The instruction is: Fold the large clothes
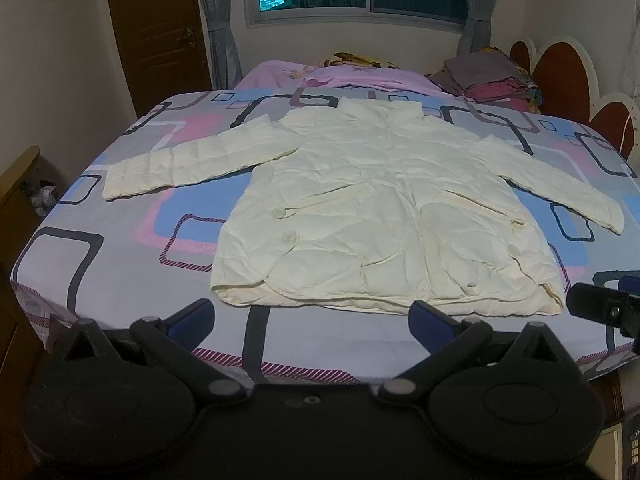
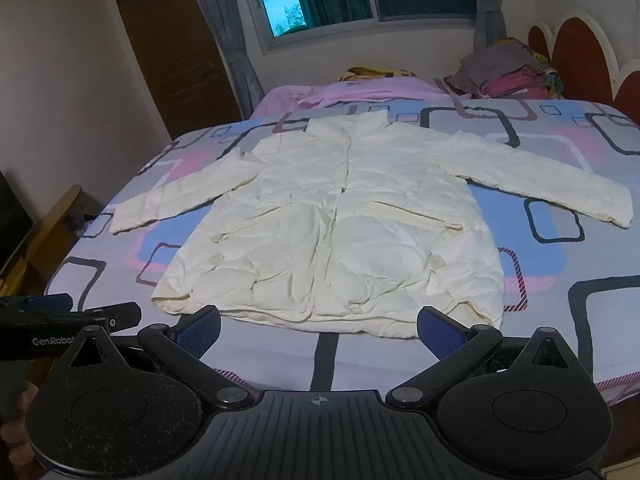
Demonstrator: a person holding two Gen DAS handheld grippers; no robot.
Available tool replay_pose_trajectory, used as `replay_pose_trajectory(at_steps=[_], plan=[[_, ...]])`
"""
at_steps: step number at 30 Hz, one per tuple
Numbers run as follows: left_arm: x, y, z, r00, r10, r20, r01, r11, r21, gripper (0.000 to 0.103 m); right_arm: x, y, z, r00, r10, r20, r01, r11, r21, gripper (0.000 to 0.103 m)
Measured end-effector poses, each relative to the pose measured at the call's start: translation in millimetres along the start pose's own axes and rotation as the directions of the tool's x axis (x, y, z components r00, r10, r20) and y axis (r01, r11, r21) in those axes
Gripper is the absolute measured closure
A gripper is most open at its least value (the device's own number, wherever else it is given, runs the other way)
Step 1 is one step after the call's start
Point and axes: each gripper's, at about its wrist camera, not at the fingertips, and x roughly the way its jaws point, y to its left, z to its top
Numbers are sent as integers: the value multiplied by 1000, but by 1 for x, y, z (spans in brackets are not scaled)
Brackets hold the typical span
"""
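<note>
Left wrist view: big bed (image 1: 120, 264) with a blue, pink and grey squares sheet, filling most of the room. Cream puffer jacket (image 1: 360, 208) laid flat on it, front up, collar at the far side, hem at the near edge, both sleeves spread out left and right. Pile of folded clothes (image 1: 484, 76) way back at the far right, well apart from the jacket. Left gripper (image 1: 312, 320) just off the near hem, jaws wide open, holding nothing. Right gripper (image 2: 320, 326) same deal in its own view: jaws wide apart, empty, hovering near the hem.
</note>
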Motion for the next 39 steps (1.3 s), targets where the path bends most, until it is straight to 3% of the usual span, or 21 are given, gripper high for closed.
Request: replay_pose_trajectory(at_steps=[39], plan=[[11, -9, 12, 1000, -13, -17, 13, 1000, 10, 0, 5, -20, 10, 1000, 0, 3, 0, 999, 42, 0]])
